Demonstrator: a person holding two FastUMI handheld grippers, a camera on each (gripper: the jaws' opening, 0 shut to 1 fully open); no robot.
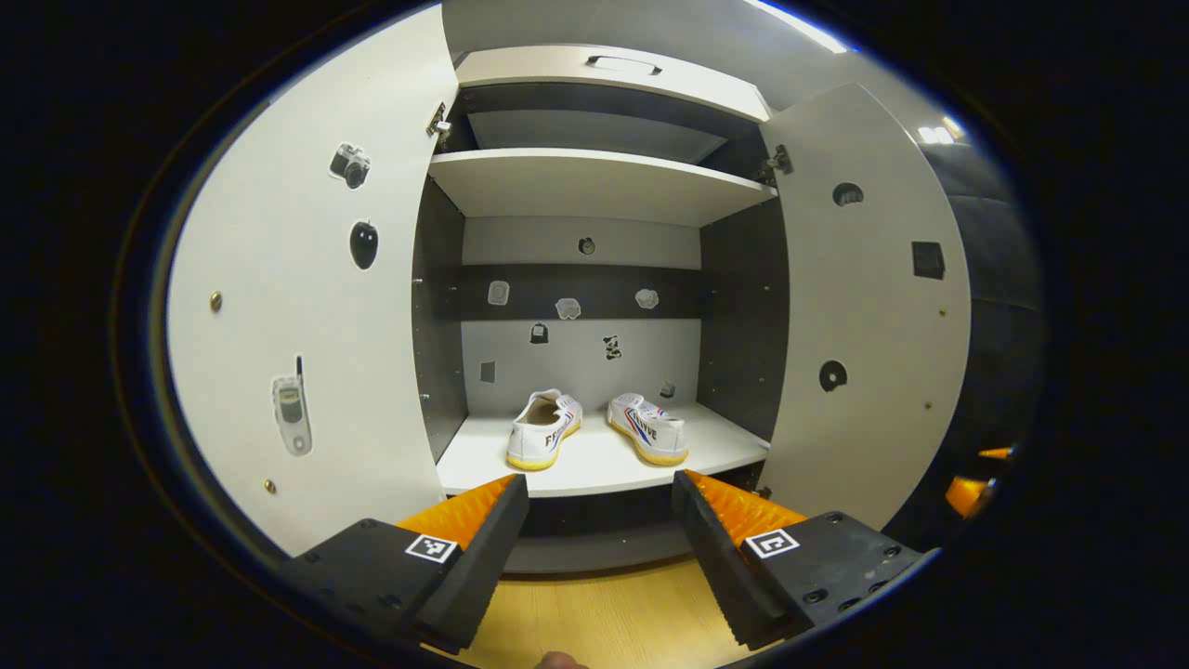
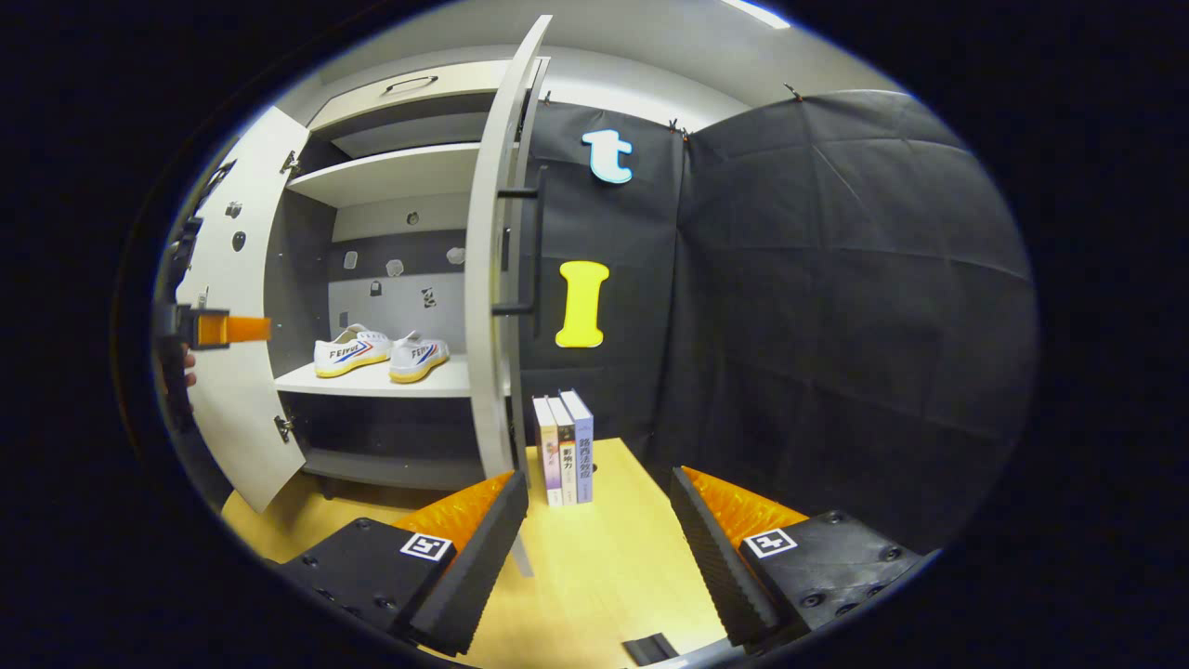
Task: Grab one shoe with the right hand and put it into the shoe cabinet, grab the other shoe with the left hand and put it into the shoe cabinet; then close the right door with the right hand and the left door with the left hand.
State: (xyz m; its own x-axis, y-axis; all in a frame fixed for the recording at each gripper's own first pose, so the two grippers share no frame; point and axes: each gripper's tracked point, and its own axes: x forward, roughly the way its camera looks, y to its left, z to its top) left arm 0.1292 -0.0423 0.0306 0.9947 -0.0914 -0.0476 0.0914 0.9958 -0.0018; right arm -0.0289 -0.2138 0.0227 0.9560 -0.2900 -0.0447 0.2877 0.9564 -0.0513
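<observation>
Your right hand-held gripper [image 2: 599,534] hung spread and empty at the bottom of the right gripper view, over the bench [image 2: 613,567]. The right door [image 2: 490,269] stood edge-on just up and left of it, books [image 2: 563,448] beside its foot, open room to swing. Your left hand-held gripper [image 1: 599,539], also spread, faced both shoes [image 1: 594,427] on the cabinet shelf [image 1: 594,465] at centre, between the doors; closing remained.

Each white shoe [image 2: 351,351] carries lettering on its side — too blurred to spell out with certainty. The three books [image 2: 564,449] standing on the floor bear printed spine titles — Chinese characters, too small to read.
</observation>
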